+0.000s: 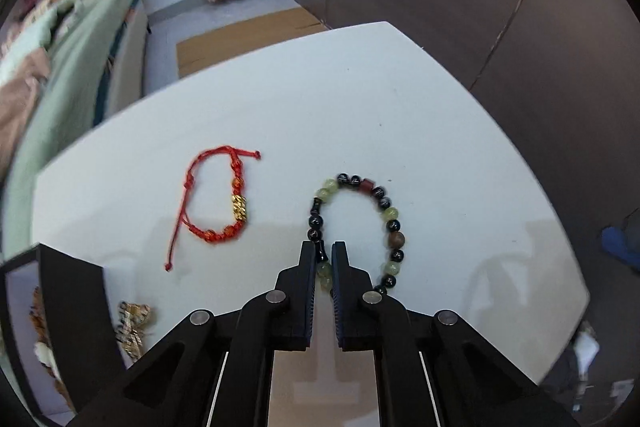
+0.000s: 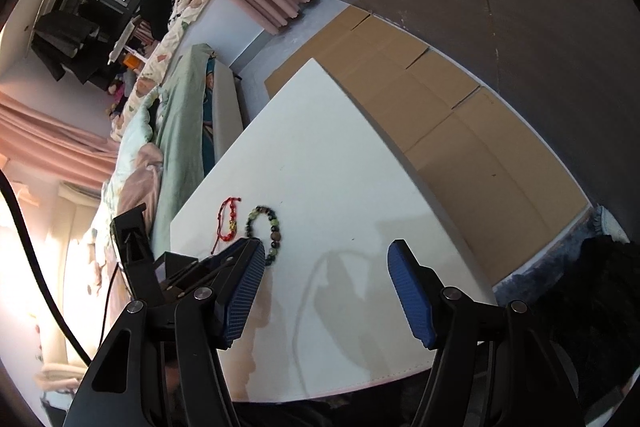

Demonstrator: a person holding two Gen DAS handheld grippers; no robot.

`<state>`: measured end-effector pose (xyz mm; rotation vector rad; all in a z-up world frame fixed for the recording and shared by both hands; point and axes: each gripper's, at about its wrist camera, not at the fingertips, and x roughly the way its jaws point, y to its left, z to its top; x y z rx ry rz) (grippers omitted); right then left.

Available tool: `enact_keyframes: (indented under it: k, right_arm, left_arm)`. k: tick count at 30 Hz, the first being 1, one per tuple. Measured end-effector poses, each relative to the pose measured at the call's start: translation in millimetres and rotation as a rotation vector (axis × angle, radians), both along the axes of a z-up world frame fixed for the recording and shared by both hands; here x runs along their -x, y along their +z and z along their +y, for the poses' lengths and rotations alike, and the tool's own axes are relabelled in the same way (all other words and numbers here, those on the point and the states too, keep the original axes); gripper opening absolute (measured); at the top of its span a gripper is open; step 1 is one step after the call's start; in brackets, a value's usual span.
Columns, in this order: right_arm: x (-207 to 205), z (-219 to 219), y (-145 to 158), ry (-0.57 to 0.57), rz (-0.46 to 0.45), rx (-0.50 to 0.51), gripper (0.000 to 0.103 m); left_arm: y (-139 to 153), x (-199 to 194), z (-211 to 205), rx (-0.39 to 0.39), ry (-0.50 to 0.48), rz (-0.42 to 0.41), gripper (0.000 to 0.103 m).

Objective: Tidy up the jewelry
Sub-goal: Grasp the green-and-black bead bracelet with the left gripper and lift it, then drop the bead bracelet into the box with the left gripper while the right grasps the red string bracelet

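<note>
Left gripper (image 1: 323, 249) jaws pinching beaded bracelet (image 1: 390, 213) on white table (image 1: 360, 115)

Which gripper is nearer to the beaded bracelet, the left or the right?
Left. The left gripper is shut on the beaded bracelet at its near side. The right gripper is open above the white table, the bracelet lying off beyond one fingertip.
</note>
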<state>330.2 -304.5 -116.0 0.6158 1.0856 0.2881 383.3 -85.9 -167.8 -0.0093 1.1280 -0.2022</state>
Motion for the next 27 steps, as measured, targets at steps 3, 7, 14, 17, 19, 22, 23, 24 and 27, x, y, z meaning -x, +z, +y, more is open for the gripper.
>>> enact_keyframes:
  k: [3,7,14,17,19,22,23,24,27]
  right_arm:
    - [-0.7,8.0,0.5,0.019,-0.001,0.002,0.063]
    - [-3.0,18.1,0.5,0.036,-0.002,0.004,0.063]
    - [-11.9,39.1,4.2,0.074,-0.009,-0.002,0.062]
    - [-17.3,53.8,6.1,0.099,-0.014,-0.006,0.062]
    - [-21.9,65.0,6.3,0.119,-0.017,-0.004,0.062]
    - [-30.3,82.0,5.4,0.152,-0.013,0.004,0.058]
    - [-32.3,87.0,5.5,0.161,-0.012,0.008,0.057]
    - [-35.0,92.3,5.4,0.171,-0.011,0.011,0.056]
    - [-44.7,110.7,5.4,0.2,-0.011,0.037,0.056]
  left_arm:
    - [5.5,3.8,3.2,0.012,-0.004,-0.018,0.007]
    - [24.1,11.8,13.2,0.061,-0.003,-0.052,0.007]
    - [69.1,21.4,43.9,0.115,0.019,-0.138,0.007]
    - [90.5,28.5,64.1,0.134,0.05,-0.175,0.007]
    - [100.8,33.4,77.9,0.146,0.071,-0.193,0.007]
    - [113.8,42.3,98.8,0.156,0.109,-0.219,0.007]
    - [117.6,44.7,105.1,0.157,0.121,-0.226,0.007]
    - [120.5,47.1,111.0,0.156,0.132,-0.232,0.007]
    - [124.6,52.3,125.4,0.155,0.162,-0.241,0.007]
